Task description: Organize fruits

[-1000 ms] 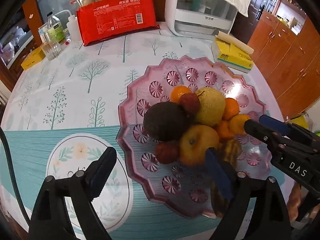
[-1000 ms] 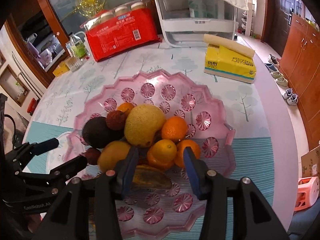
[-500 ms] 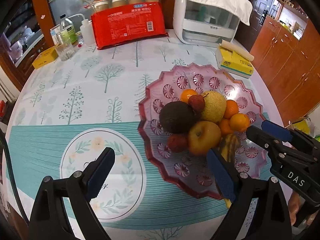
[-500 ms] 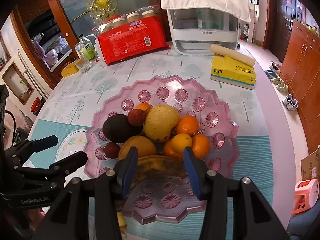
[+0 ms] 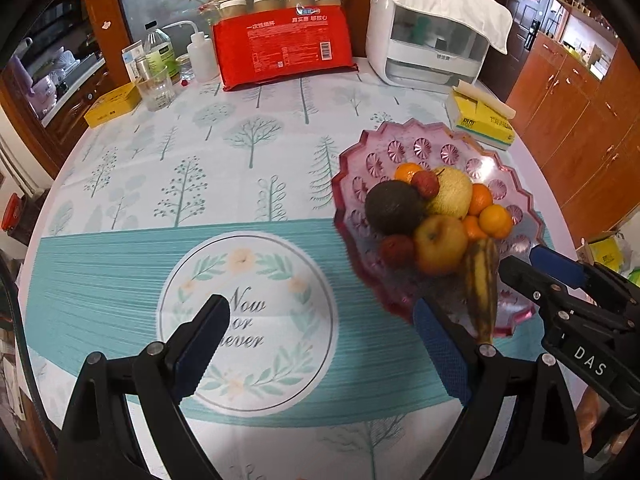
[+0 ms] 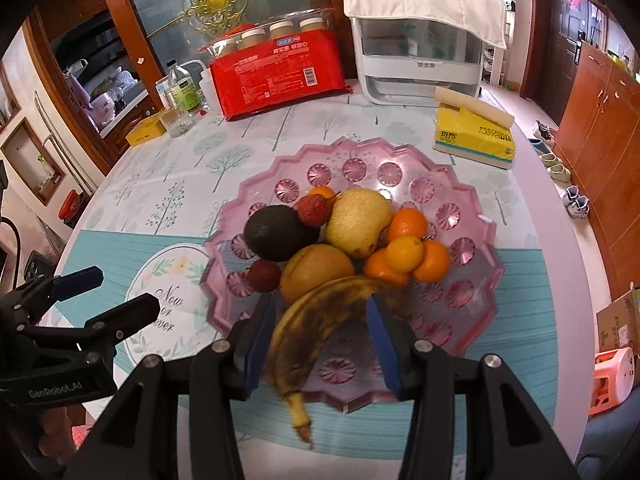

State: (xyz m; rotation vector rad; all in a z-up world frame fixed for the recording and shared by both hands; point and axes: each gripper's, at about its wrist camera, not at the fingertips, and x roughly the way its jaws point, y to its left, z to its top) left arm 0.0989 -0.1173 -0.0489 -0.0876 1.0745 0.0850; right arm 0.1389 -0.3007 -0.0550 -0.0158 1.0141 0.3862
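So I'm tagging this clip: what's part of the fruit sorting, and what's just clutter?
Job: banana in the right gripper, pink fruit plate, avocado, oranges.
Clutter: red packet, tissue box, white appliance, bottles.

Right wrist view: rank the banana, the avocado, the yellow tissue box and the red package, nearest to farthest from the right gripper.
1. Banana, between the right gripper pads.
2. Avocado, left side of the plate.
3. Yellow tissue box, beyond the plate, right.
4. Red package, far table edge.

Both wrist views downward, sharing fruit plate (image 5: 360, 184).
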